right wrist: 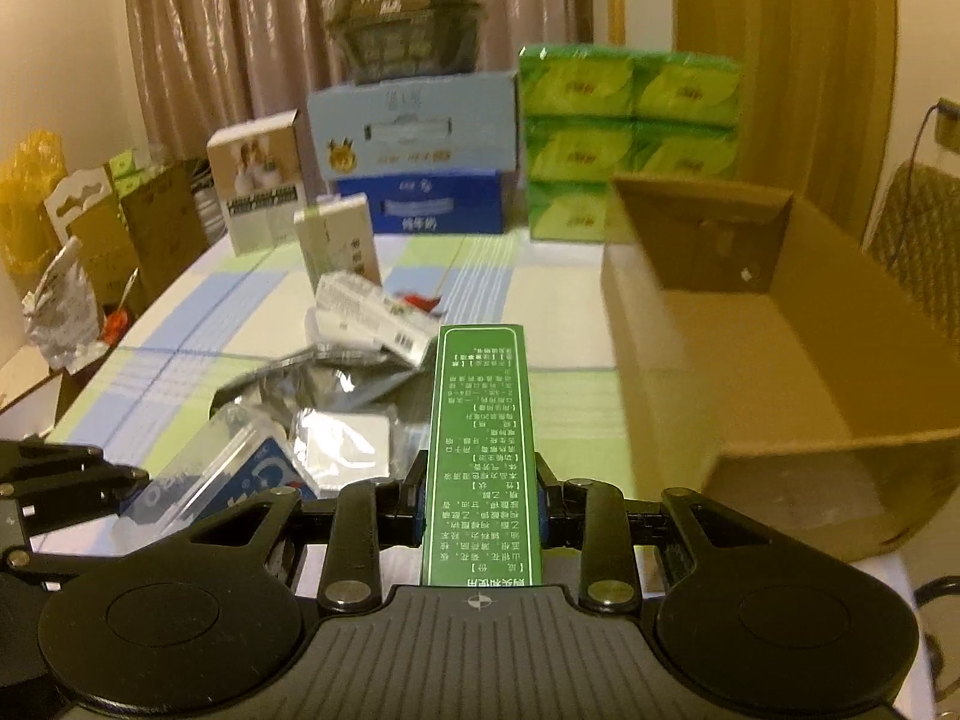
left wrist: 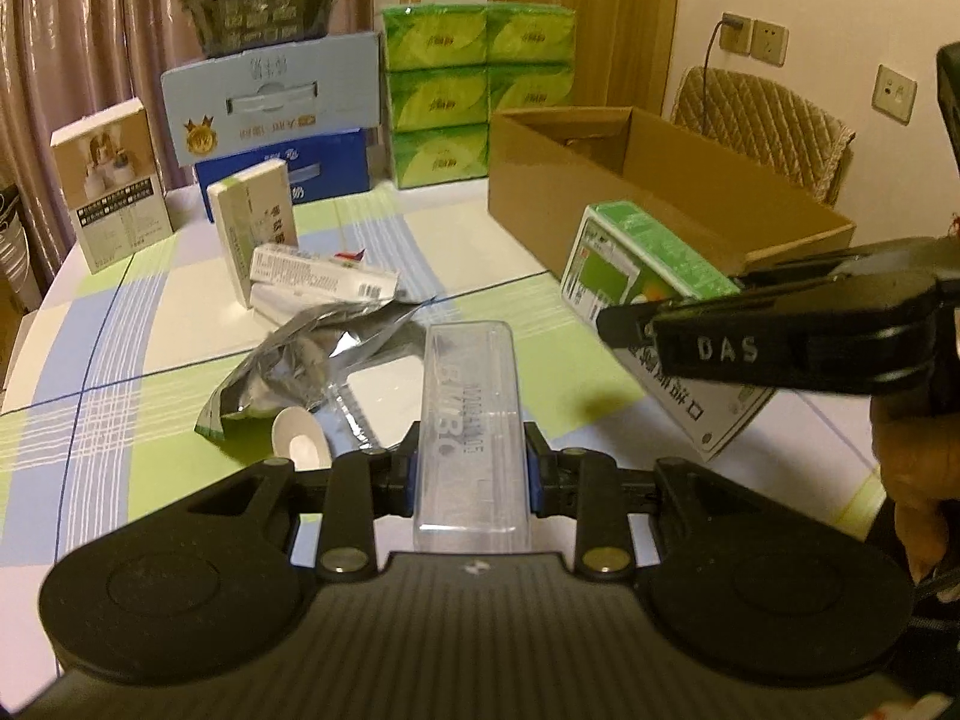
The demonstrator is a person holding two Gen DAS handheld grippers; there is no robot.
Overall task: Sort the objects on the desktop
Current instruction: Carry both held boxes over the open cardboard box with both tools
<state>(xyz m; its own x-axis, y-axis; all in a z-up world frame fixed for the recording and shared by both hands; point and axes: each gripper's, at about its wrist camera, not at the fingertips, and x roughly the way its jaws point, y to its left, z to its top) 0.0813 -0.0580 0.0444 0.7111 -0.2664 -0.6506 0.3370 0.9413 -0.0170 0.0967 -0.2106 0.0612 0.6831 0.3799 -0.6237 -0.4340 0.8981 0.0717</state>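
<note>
Clear plastic case (left wrist: 471, 414) clamped between the left gripper (left wrist: 474, 474) fingers, closed tight on its narrow sides, long axis running straight ahead of them, lifted off the surface (left wrist: 120, 420). Green medicine box (right wrist: 480, 456) pinched likewise in the right gripper (right wrist: 480, 501) fingers, narrowed onto its thin sides, printed face up, also clear of the surface.

Ahead and right of the right fingers: open cardboard box (right wrist: 840, 456), apparently the sorting bin, near wall just beside the green box's tip. From the left fingers, same carton (left wrist: 600, 180) well ahead and to the right, beyond the right gripper and its load.

Below and left of the fingers: silver foil pouch (left wrist: 288, 366), small white boxes (left wrist: 318, 282), a notebook (left wrist: 372, 384), still loose on the surface.

Probably mid-carry toward the carton. Best done by keeping both grips firm, raising each item above the carton rim before crossing it, delivering the green box first to avoid crowding, then lowering well inside before opening the fingers. Worth watching: smooth case slipping forward out of the pads.
</note>
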